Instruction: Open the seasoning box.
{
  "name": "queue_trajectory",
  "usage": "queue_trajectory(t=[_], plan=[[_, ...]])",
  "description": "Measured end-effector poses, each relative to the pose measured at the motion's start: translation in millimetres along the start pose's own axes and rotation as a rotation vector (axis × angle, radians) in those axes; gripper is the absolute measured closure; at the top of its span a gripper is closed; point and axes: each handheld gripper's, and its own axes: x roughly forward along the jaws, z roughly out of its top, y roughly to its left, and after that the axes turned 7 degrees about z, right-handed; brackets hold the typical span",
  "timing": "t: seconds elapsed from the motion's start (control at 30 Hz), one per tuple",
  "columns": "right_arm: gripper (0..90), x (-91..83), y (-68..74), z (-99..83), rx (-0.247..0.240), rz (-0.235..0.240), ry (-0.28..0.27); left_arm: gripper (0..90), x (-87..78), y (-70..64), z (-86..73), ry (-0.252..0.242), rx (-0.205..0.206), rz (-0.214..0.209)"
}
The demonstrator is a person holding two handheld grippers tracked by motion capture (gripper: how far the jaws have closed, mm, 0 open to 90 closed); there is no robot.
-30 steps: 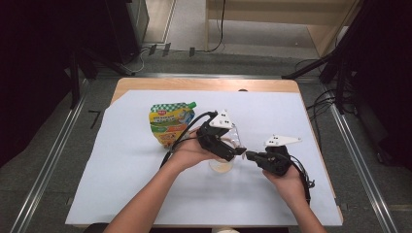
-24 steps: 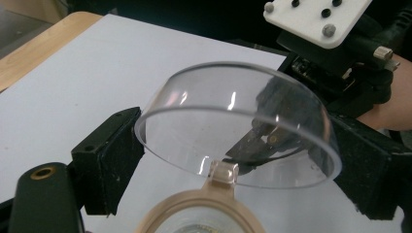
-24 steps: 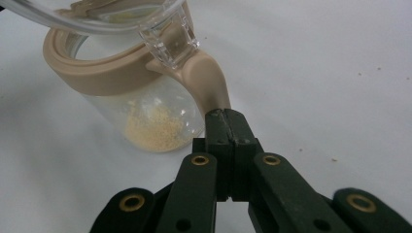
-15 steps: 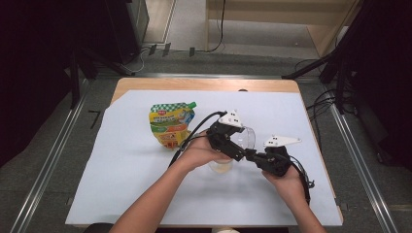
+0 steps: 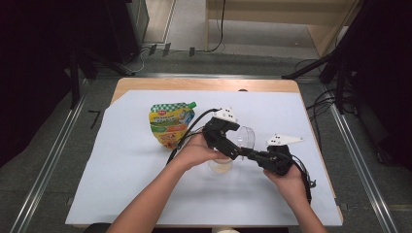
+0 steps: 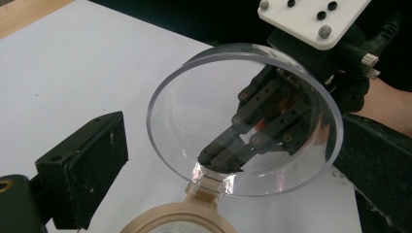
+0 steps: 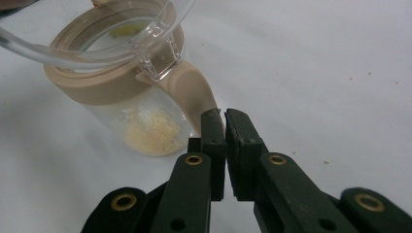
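**Inspector A:** State the position of the jar (image 5: 219, 165).

**Inspector B:** It stands upright on the white sheet (image 5: 121, 184), between the two hands. It is a small clear jar with a beige collar (image 7: 107, 82) and a beige handle (image 7: 192, 94). A little pale yellow powder (image 7: 150, 131) lies at its bottom. Its clear round lid (image 6: 243, 121) is hinged at the collar and stands swung up, open.

**Inspector A:** The right gripper (image 7: 225, 119)?

**Inspector B:** In its own view the two black jaws are nearly together, with a thin slit left between the pads. The lower end of the beige handle sits right at the tip of the left-hand pad, touching or just short of it; I cannot tell whether the handle is pinched. The jar body is just beyond the fingertips, to their left.

**Inspector A:** And the left gripper (image 5: 221, 138)?

**Inspector B:** Its jaws stand wide apart and hold nothing. In its view the raised lid stands between the two fingers (image 6: 80, 170), and the collar sits low between them. Through the clear lid the right gripper's closed tips are seen, just behind the hinge.

**Inspector A:** Anything else on the table (image 5: 204, 85)?

**Inspector B:** A green and yellow spouted pouch (image 5: 170, 124) lies flat, beyond the left hand (image 5: 197, 153) and apart from the jar.
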Motion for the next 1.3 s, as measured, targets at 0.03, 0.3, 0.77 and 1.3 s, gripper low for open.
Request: queue_trajectory(t=[0.03, 0.3, 0.77, 1.3], plan=[[86.9, -0.4, 0.2, -0.1, 0.003, 0.0, 0.002, 1.3, -2.7, -0.4, -0.3, 0.006, -0.007, 0.014], [82.5, -15.3, 1.9, -1.3, 0.007, -0.021, -0.023, 16.5, -25.4, 2.0, -11.1, 0.02, -0.023, 0.026], [64.9, -18.4, 24.7, -16.2, -0.021, 0.008, 0.008, 53.9, -68.6, 14.3, -41.5, 0.028, -0.054, 0.016], [54.8, -2.6, 34.0, -13.8, -0.103, 0.074, 0.032, 55.4, -127.8, 34.0, -66.4, 0.043, -0.175, 0.093]])
